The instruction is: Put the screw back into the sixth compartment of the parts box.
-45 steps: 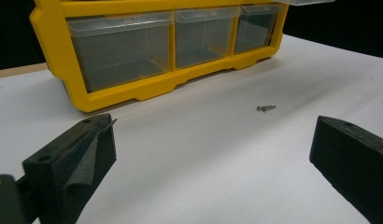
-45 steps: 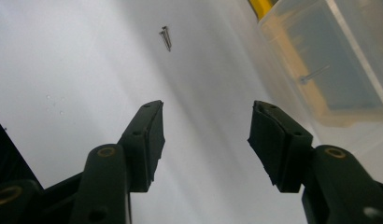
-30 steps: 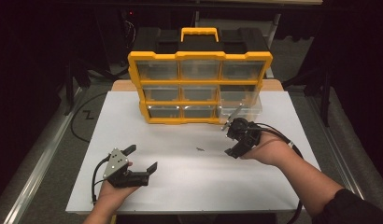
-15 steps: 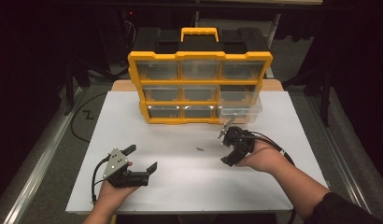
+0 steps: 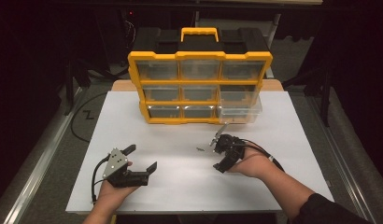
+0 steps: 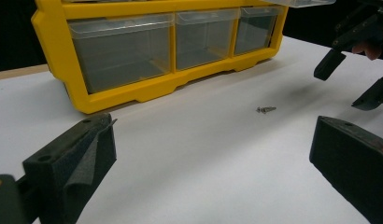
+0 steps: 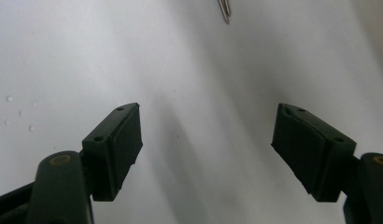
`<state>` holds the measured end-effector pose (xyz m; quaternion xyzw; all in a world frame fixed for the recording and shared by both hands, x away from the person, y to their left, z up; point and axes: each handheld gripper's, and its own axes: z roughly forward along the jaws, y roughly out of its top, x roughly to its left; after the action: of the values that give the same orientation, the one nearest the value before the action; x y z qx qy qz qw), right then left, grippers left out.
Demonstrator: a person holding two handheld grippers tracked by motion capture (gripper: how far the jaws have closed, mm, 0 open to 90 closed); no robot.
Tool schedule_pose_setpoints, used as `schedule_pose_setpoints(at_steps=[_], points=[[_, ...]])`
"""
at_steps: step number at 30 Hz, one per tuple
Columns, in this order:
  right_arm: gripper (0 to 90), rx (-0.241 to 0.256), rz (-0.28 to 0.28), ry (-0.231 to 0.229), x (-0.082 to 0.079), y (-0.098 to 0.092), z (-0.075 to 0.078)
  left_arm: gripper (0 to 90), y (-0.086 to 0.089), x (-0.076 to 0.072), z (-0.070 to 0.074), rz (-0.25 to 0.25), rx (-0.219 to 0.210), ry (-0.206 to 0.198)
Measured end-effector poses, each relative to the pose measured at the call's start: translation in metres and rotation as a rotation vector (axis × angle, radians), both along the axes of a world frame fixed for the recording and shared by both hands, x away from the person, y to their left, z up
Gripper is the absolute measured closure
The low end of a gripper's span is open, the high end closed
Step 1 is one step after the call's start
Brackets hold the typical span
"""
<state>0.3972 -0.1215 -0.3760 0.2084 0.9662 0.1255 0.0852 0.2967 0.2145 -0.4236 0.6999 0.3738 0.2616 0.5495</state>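
Note:
A small metal screw [image 5: 199,150] lies on the white table, also seen in the left gripper view [image 6: 265,109] and at the top edge of the right gripper view [image 7: 223,9]. My right gripper [image 5: 217,154] hovers just right of the screw, open and tilted down at the table [image 7: 208,140], with nothing between its jaws. My left gripper [image 5: 142,157] rests at the front left, open and empty [image 6: 213,158], facing the yellow drawer organizer [image 5: 199,86]. The right gripper's fingers [image 6: 329,63] appear at the far right of the left gripper view.
The organizer [image 6: 133,88] stands at the back of the table [image 5: 180,191] with clear drawers. Its middle-row right drawer [image 5: 239,112] is pulled out over the table. Cables trail from both grippers. Dark floor surrounds the table.
My right gripper has moved left and toward the person, away from the pulled-out drawer and close to the screw. The left gripper has stayed put.

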Motion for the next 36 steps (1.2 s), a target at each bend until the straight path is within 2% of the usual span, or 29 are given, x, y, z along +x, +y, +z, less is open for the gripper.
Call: schedule_pose_setpoints(at_steps=[5, 6, 9, 19, 25, 28, 30, 32, 36], points=[[24.1, 0.016, 0.006, 0.01, 0.002, 0.007, -0.005, 1.4, 0.0, 0.0, 0.0, -0.001, 0.001, 0.001], [23.8, 0.019, 0.031, -0.001, 0.004, 0.009, -0.007, 1.4, 0.0, 0.0, 0.0, -0.002, 0.0, 0.001], [23.8, 0.029, 0.016, 0.016, 0.003, 0.016, -0.01, 1.5, 0.0, 0.0, 0.0, -0.003, 0.001, 0.0], [27.3, 0.062, 0.046, 0.003, 0.011, 0.032, -0.012, 1.5, 0.001, 0.001, 0.0, -0.005, 0.009, 0.002], [36.4, 0.095, 0.054, -0.004, 0.019, 0.039, -0.009, 1.5, 0.0, 0.001, 0.0, -0.007, 0.011, 0.001], [43.4, 0.088, 0.065, -0.013, 0.022, 0.042, -0.011, 1.5, 0.0, 0.001, 0.0, -0.007, 0.009, 0.002], [46.3, 0.105, 0.065, -0.01, 0.023, 0.043, -0.014, 1.5, 0.0, 0.001, 0.0, -0.007, 0.009, 0.001], [51.1, 0.09, 0.068, -0.007, 0.026, 0.045, -0.015, 1.6, 0.001, 0.001, 0.0, -0.007, 0.011, 0.001], [59.9, 0.106, 0.066, -0.014, 0.032, 0.046, -0.017, 1.6, 0.001, 0.001, -0.001, -0.007, 0.01, 0.001]])
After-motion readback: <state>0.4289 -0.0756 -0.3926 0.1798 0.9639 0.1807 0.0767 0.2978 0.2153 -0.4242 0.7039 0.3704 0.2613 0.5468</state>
